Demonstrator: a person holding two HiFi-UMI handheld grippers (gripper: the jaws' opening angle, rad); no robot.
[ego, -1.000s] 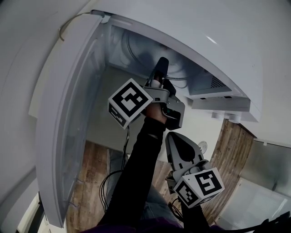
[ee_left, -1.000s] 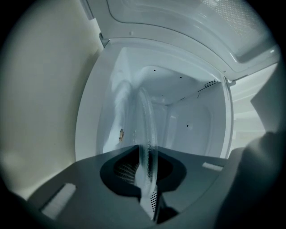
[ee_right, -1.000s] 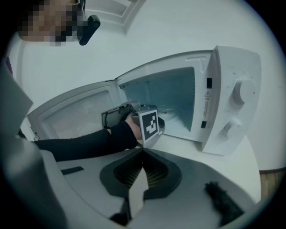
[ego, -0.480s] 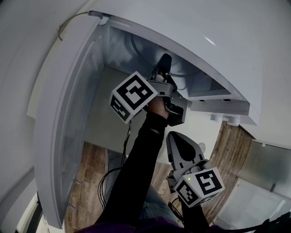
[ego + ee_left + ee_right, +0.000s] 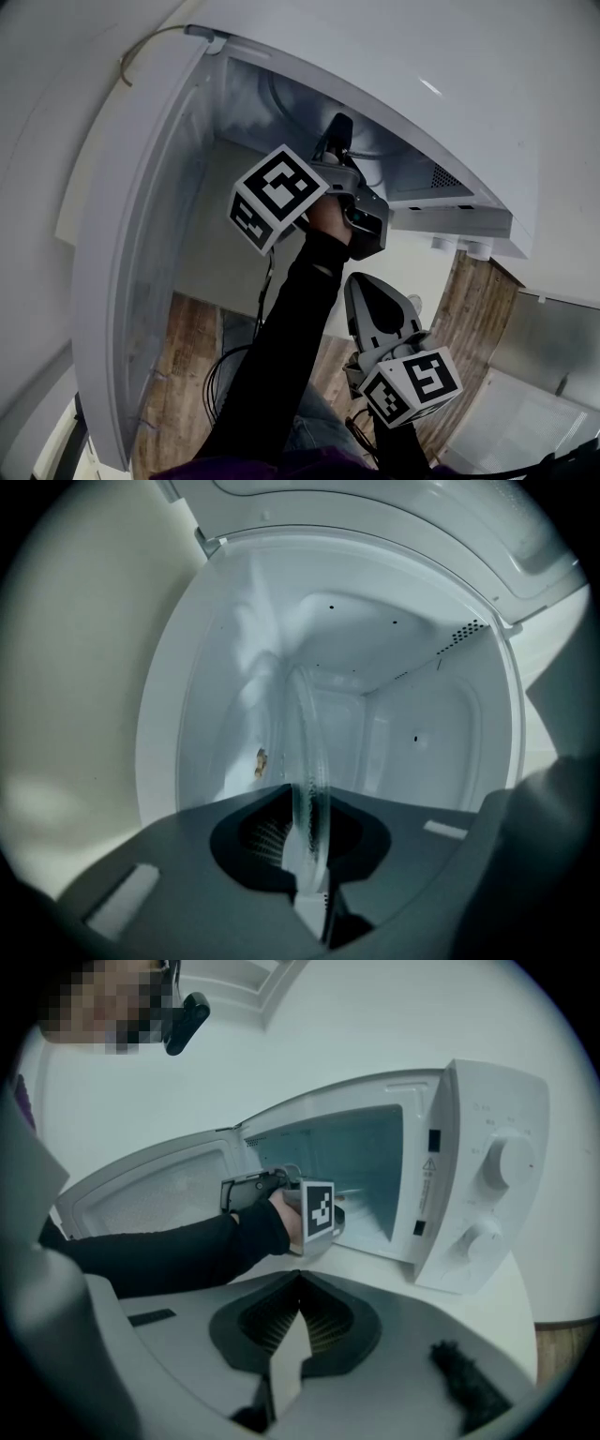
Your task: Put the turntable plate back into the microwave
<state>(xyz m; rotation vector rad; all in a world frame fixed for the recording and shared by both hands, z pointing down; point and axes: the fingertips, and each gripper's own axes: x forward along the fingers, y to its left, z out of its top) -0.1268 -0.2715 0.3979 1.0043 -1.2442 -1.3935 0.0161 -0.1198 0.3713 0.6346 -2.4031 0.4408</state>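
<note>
Glass turntable plate [image 5: 307, 752] shows edge-on in the left gripper view, its rim pinched between the nearly closed jaws of the left gripper [image 5: 311, 855]. Head view, left to right: microwave door [image 5: 141, 281] swung wide open. Left gripper reaches into the white microwave [image 5: 441, 84], with the plate inside the cavity and off its floor. Right gripper [image 5: 364, 286] is lower, outside the microwave, jaws pressed together on nothing. Control panel [image 5: 487, 1199] is at far right.

Turntable plate [image 5: 309, 733] rim hidden in left gripper [image 5: 307, 803].
</note>
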